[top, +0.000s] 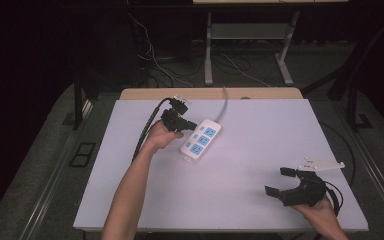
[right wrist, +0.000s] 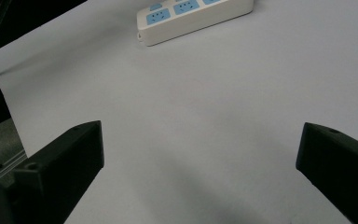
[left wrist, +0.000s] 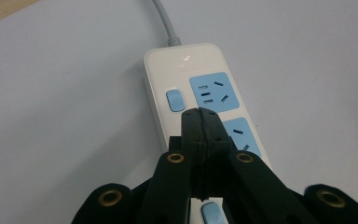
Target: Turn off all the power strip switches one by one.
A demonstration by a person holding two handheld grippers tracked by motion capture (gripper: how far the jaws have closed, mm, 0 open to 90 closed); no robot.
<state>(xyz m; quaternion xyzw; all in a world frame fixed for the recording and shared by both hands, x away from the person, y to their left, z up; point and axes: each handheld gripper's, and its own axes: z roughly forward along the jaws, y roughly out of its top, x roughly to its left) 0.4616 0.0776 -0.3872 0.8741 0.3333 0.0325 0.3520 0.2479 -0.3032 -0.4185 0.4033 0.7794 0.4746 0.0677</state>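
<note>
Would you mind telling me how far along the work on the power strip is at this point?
Done: the left gripper is shut, with nothing between its jaws, and sits over the power strip, its tips beside the blue switch. In hand: lining up on that switch, apparently. Left: whether it touches is unclear, so the press seems still to come. The right gripper rests open, apart.

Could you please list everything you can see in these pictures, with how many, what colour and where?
power strip: one, white with blue sockets and switches, left of table centre
strip cord: one, grey, runs from the strip to the far edge
table: one, pale grey top with a wooden far edge
desk frame: one, light grey, on the floor beyond the table
left gripper: one, black, fingers shut, over the strip
right gripper: one, black, fingers open, near right corner
forearms: two, from the near edge
</note>
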